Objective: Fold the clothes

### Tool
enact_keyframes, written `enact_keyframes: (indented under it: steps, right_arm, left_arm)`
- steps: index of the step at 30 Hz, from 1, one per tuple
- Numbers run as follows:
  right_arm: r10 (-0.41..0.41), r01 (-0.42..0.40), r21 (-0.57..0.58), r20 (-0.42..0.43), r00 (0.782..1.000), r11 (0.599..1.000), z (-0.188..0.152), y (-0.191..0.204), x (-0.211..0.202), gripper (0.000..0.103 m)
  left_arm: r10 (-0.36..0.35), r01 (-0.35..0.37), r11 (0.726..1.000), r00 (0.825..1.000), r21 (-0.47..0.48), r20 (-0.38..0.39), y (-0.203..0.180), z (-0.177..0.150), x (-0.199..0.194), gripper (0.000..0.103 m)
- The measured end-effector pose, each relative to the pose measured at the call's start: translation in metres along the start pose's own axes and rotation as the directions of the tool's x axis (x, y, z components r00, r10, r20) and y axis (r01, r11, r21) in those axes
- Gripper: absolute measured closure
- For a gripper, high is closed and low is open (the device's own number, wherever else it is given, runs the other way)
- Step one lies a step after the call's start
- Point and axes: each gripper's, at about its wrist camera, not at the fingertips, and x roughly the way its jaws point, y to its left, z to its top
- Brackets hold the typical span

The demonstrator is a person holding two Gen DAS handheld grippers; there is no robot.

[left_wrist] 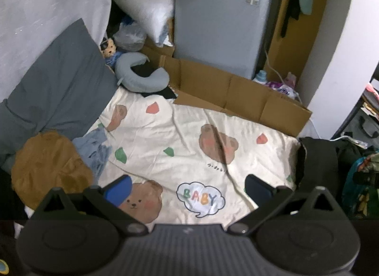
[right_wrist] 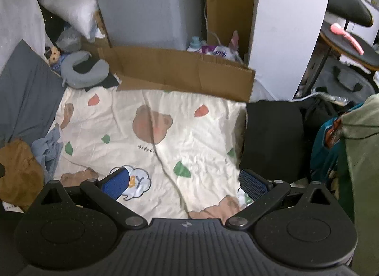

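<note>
Bedding fills the work surface: a cream sheet (left_wrist: 189, 138) printed with bears, leaves and a "BABY" bubble, creased across the middle. Grey pillow (left_wrist: 59, 81) lies along its left edge, a grey neck pillow (left_wrist: 142, 79) at the far corner. Flattened cardboard (left_wrist: 236, 91) borders the far side, a grey appliance (left_wrist: 218, 20) behind it. Clothes: brown garment (left_wrist: 49, 167) and blue garment (left_wrist: 94, 150) crumpled at the sheet's left edge, touching; black garment (right_wrist: 272, 136) folded flat on the right edge. Left gripper (left_wrist: 187, 189) hangs above the sheet, jaws wide apart, holding nothing. Right gripper (right_wrist: 183, 184) likewise spread wide and empty. No containers with visible contents.
</note>
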Motion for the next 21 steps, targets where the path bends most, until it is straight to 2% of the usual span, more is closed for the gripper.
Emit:
enact_keyframes:
  steps: [7,12,17,21]
  right_arm:
    - [-0.010,0.010,-0.020,-0.013,1.000,1.000,-0.003,0.008,0.008,0.001]
    - [-0.004,0.004,-0.028,-0.016,1.000,1.000,-0.005,0.014,0.016,0.001]
    - [0.017,-0.019,-0.047,-0.052,0.999,0.999,-0.003,0.017,0.023,0.001]
    - [0.053,-0.060,-0.079,-0.089,0.995,0.995,-0.004,0.024,0.027,0.001]
  left_arm:
    - [-0.028,0.028,1.000,0.999,0.005,-0.039,-0.012,-0.005,0.016,0.000]
    - [0.024,-0.021,0.999,0.998,0.048,-0.054,-0.026,-0.005,0.024,0.000]
    - [0.035,-0.028,0.995,0.997,0.091,-0.076,-0.034,-0.005,0.029,0.001]
    - [0.049,-0.044,0.997,0.995,0.067,-0.081,-0.033,-0.005,0.030,0.001]
